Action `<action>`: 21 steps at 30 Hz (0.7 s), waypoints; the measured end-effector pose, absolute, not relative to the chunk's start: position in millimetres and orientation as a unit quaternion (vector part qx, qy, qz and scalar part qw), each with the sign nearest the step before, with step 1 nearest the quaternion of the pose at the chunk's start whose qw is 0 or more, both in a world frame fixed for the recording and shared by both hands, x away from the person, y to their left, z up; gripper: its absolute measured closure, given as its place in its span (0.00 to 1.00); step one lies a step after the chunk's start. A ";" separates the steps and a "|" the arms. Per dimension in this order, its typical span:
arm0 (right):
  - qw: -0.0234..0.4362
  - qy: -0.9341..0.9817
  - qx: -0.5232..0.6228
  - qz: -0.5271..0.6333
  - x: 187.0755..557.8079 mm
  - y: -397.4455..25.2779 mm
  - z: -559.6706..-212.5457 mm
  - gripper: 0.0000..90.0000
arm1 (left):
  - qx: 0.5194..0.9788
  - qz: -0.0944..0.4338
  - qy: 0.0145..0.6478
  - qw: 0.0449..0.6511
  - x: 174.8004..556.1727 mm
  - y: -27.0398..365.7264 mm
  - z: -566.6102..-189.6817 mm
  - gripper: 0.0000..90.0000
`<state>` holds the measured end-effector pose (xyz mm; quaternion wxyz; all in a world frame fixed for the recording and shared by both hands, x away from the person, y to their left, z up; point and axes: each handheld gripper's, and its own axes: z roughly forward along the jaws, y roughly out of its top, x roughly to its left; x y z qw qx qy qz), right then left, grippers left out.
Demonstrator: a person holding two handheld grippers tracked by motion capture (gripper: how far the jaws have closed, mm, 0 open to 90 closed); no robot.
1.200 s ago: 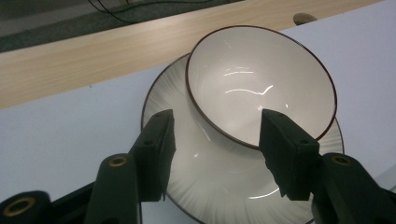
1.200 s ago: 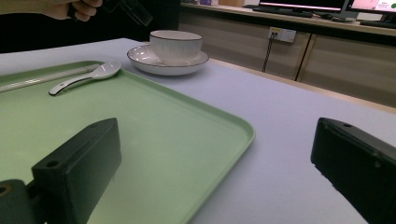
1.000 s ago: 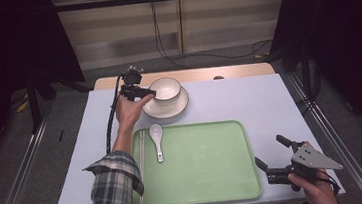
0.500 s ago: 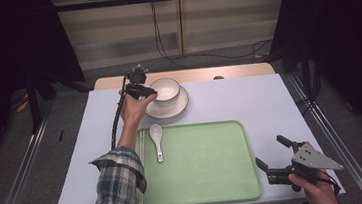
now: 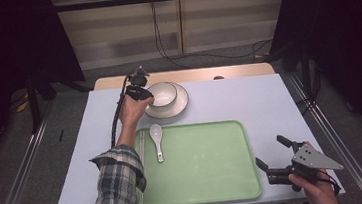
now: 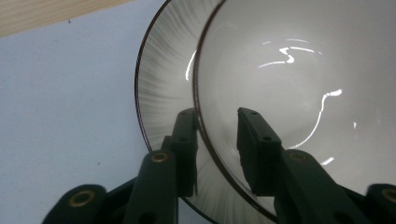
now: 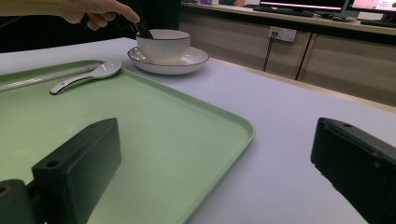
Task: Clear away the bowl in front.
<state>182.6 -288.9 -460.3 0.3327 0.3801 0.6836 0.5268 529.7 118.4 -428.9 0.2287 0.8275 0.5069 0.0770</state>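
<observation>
A table with a pale blue top seen from above; at the far left, the left gripper (image 5: 149, 99), held in a hand with a plaid sleeve (image 5: 120, 180) behind it, meets the near-left rim of a white bowl (image 5: 163, 93); in the left gripper view its two black jaws straddle that rim, one outside and one inside the bowl, still slightly apart from the wall, so the pinch looks about to be made rather than made; straddling the rim seems the only way such narrow jaws could lift a bowl. The bowl sits on a white plate (image 5: 181, 105) at the far side of the table, just beyond the tray. In the middle lies a green tray (image 5: 210, 169), likely where the bowl is headed; a white spoon (image 5: 156, 136) rests at its far-left corner, handle pointing near, with a pair of chopsticks (image 5: 142, 148) lying along the tray's left edge. At the near right, the right gripper (image 5: 274, 162) hovers by the tray's right edge, jaws spread wide and holding nothing, apparently waiting.
</observation>
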 end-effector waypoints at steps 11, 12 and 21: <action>0.334 0.685 0.380 0.524 182.5 -287.9 -460.3 0.01 | 0.833 0.064 0.499 0.231 529.3 114.8 -430.6 0.89; 0.332 0.686 0.378 0.526 182.7 -287.8 -460.3 0.02 | 0.834 0.062 0.499 0.228 529.4 115.1 -430.5 0.89; 0.334 0.683 0.381 0.526 182.7 -288.6 -460.4 0.01 | 0.812 0.043 0.526 0.249 530.5 118.1 -431.3 0.93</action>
